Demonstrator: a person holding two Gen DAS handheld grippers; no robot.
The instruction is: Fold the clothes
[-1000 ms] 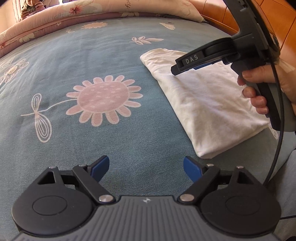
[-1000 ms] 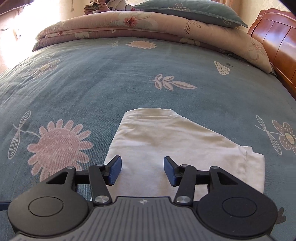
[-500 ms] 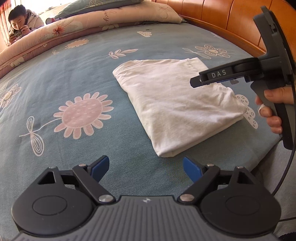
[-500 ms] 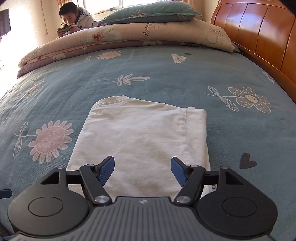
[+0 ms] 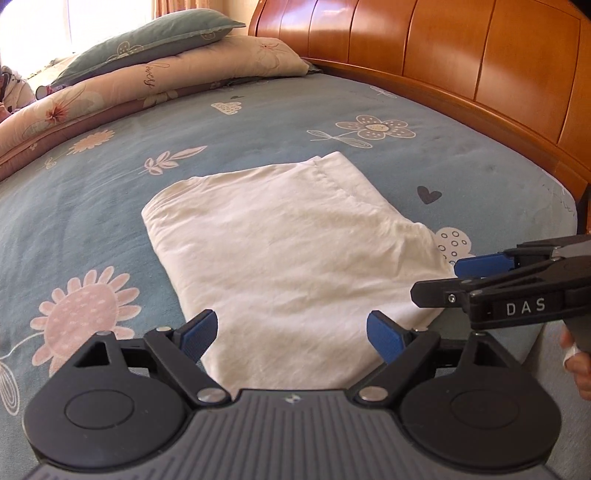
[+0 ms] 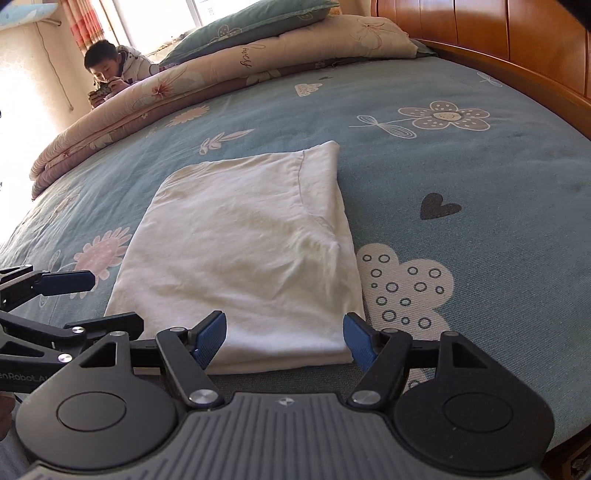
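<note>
A white garment (image 5: 295,251), folded into a flat rectangle, lies on the blue flowered bedsheet (image 5: 110,206). In the left wrist view my left gripper (image 5: 291,332) hovers open over the garment's near edge, its blue pads apart and empty. From the right, my right gripper (image 5: 437,279) reaches in beside the garment's near right corner. The right wrist view shows the same garment (image 6: 240,251), with my right gripper (image 6: 284,334) open just above its near edge and nothing pinched. There my left gripper (image 6: 114,301) comes in from the left, by the near left corner.
A wooden headboard (image 5: 461,66) curves along the right side. A rolled quilt (image 6: 207,81) with a pillow (image 6: 251,18) on it lies at the far end. Behind the quilt a person (image 6: 110,70) leans over a small device. The bed's front edge (image 6: 295,376) runs just beneath the grippers.
Both grippers have swung round the garment and now face it along its length from the near short edge. The right gripper's jaws have spread wider. The garment itself has not moved.
</note>
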